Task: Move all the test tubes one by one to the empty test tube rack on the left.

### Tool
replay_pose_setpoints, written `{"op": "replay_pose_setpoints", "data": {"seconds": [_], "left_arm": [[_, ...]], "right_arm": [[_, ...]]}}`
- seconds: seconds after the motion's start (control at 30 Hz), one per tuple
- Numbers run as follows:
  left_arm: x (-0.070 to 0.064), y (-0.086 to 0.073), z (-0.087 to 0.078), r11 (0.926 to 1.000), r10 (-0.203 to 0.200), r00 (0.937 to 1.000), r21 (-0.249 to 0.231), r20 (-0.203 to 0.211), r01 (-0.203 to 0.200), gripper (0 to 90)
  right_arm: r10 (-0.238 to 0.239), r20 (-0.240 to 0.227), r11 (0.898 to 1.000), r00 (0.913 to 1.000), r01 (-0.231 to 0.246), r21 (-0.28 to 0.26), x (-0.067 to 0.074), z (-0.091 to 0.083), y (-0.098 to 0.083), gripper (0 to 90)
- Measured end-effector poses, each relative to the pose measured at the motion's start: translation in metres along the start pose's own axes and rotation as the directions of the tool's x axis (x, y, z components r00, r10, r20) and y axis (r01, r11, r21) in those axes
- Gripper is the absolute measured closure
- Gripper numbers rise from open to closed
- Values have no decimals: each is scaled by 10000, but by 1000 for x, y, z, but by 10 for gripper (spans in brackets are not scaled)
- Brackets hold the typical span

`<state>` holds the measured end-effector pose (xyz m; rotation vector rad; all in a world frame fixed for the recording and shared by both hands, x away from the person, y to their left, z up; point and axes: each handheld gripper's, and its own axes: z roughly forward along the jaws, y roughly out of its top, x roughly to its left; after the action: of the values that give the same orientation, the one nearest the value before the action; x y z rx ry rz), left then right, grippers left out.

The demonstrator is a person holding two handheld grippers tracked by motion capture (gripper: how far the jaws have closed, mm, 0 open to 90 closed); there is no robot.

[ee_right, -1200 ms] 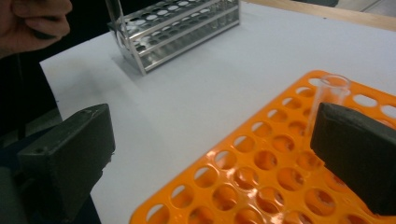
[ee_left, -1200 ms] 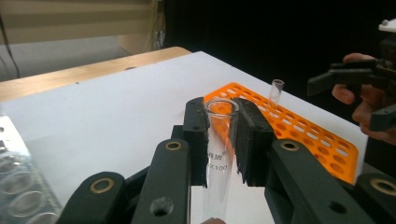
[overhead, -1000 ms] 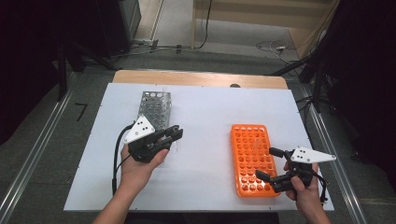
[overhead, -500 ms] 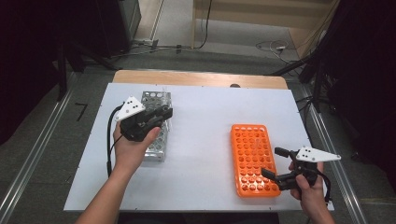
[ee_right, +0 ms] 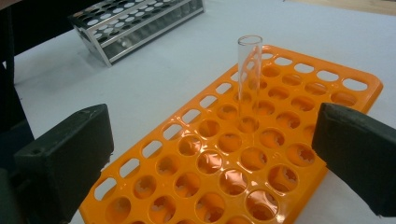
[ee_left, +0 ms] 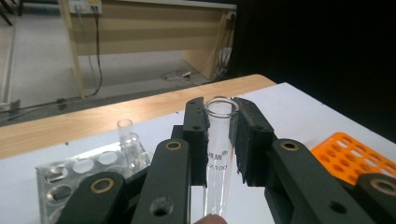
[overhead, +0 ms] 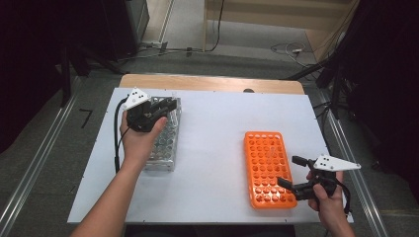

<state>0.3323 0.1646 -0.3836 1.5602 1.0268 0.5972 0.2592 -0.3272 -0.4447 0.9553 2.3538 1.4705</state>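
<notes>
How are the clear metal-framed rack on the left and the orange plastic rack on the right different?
The silver metal test tube rack is a tall open frame, while the orange plastic test tube rack is flat and low. The left gripper is over the metal rack, shut on a clear glass tube; the orange rack holds one upright glass tube. Both have rows of round holes.

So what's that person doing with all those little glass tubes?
A person is moving glass test tubes between racks, with a hand-held gripper in each hand. The left hand-held gripper is shut on a clear test tube, held above the metal rack on the left side of the white table. The right hand-held gripper is open beside the orange rack, where one tube stands upright in a hole.
</notes>
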Motion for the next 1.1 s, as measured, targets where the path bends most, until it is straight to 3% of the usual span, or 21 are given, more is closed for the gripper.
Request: {"op": "replay_pose_setpoints", "data": {"seconds": [0.1,0.63,1.1], "left_arm": [[5,0,5,9998,-145,9998,-131,-136,143,759],[22,-11,33,10000,66,9925,74,-1223,-57,758],[23,-24,41,9987,102,9889,511,-1483,-26,758]], "right_arm": [[22,41,10000,10000,-23,8,-1,0,-1,0],[98,77,9999,9999,-99,45,-3,0,-3,0],[136,97,9999,9999,-136,24,-4,-1,-4,0]]}}
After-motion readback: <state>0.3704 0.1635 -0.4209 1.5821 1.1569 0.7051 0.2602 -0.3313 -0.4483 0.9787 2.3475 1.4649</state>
